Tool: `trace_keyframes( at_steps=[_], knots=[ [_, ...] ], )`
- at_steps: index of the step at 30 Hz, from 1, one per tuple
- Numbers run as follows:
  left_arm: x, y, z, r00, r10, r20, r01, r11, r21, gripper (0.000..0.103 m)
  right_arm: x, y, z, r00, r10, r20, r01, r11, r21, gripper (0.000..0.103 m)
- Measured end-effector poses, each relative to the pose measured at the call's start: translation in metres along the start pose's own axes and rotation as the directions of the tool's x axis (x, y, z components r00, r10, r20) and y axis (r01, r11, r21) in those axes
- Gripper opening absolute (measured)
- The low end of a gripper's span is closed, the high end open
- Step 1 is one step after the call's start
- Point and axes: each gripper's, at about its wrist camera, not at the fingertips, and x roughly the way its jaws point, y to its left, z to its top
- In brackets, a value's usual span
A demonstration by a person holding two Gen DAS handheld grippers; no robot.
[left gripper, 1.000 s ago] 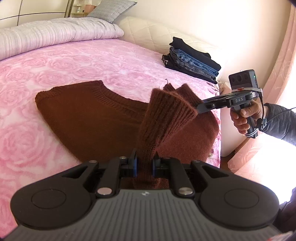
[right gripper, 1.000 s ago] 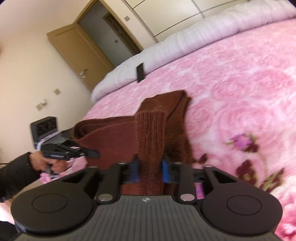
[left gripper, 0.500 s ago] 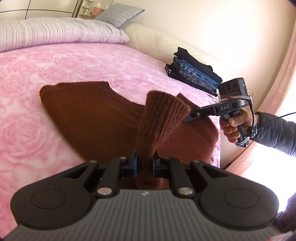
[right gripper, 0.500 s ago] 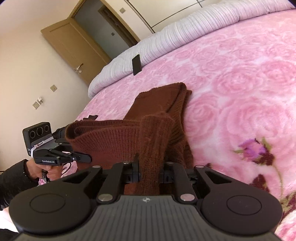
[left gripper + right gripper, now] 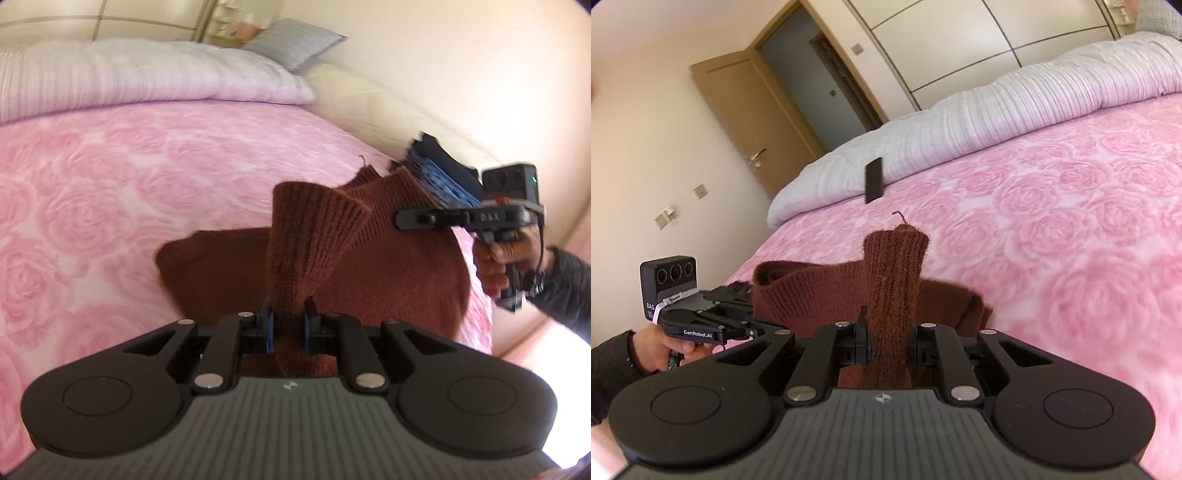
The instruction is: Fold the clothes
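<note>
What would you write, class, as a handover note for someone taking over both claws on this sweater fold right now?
Left claw: shut on a ribbed edge of the rust-brown knitted sweater.
Right claw: shut on another ribbed edge of it.
Sweater: partly lifted, the rest lying on the pink rose-patterned bedspread.
Done: both edges gripped and raised.
Left: carry them over, lay flat, finish folding.

Bright daylight, motion blur, fisheye-warped edges.

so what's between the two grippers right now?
Only the brown sweater: its ribbed edge spans from the left gripper to the right gripper, each shut on it. Left wrist view shows it best.
</note>
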Motion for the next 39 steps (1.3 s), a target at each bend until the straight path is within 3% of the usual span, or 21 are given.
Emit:
trace_keyframes(
  at_steps=[8, 11, 15, 17, 19, 22, 24, 27, 29, 35, 39],
  knots=[
    [0.049, 0.049, -0.006, 0.997, 0.045, -0.055, -0.049, 0.995, -0.086, 0.014, 0.067, -0.047, 0.012, 0.994, -0.079, -0.081, 0.083, 0.996, 0.038, 0.015],
    [0.056, 0.054, -0.011, 0.996, 0.061, -0.058, -0.066, 0.994, -0.089, 0.015, 0.081, -0.062, 0.004, 0.989, -0.102, -0.11, 0.109, 0.992, 0.06, 0.023],
    [0.048, 0.051, -0.007, 0.998, 0.062, -0.016, -0.063, 0.995, -0.074, 0.013, 0.075, -0.068, 0.002, 0.992, -0.099, -0.082, 0.105, 0.992, 0.073, 0.028],
    [0.043, 0.05, -0.003, 0.998, 0.061, 0.016, -0.06, 0.996, -0.072, 0.013, 0.067, -0.066, 0.004, 0.993, -0.101, -0.055, 0.105, 0.993, 0.055, 0.019],
    [0.04, 0.052, -0.001, 0.997, 0.067, 0.041, -0.063, 0.994, -0.087, 0.012, 0.063, -0.065, 0.008, 0.995, -0.098, -0.031, 0.099, 0.994, 0.045, 0.018],
    [0.049, 0.057, 0.0, 0.996, 0.085, 0.008, -0.083, 0.99, -0.112, 0.013, 0.067, -0.063, 0.015, 0.994, -0.105, -0.012, 0.105, 0.994, 0.029, 0.017],
    [0.058, 0.06, -0.001, 0.994, 0.103, -0.033, -0.107, 0.987, -0.118, 0.02, 0.076, -0.064, 0.017, 0.992, -0.123, -0.036, 0.124, 0.992, 0.023, 0.018],
    [0.057, 0.061, -0.002, 0.989, 0.147, -0.029, -0.15, 0.981, -0.122, 0.031, 0.087, -0.065, 0.014, 0.976, -0.199, -0.089, 0.199, 0.98, 0.001, 0.033],
    [0.052, 0.062, -0.001, 0.981, 0.193, -0.018, -0.193, 0.972, -0.133, 0.041, 0.084, -0.063, 0.011, 0.966, -0.242, -0.087, 0.241, 0.97, -0.017, 0.039],
    [-0.002, 0.056, -0.01, 0.966, 0.247, 0.075, -0.226, 0.95, -0.214, 0.037, 0.04, -0.04, 0.006, 0.943, -0.332, -0.014, 0.33, 0.94, -0.085, 0.04],
    [-0.04, 0.018, -0.031, 0.963, 0.238, 0.126, -0.221, 0.966, -0.133, 0.035, -0.003, -0.008, -0.015, 0.951, -0.308, 0.038, 0.31, 0.941, -0.133, 0.041]
  ],
)
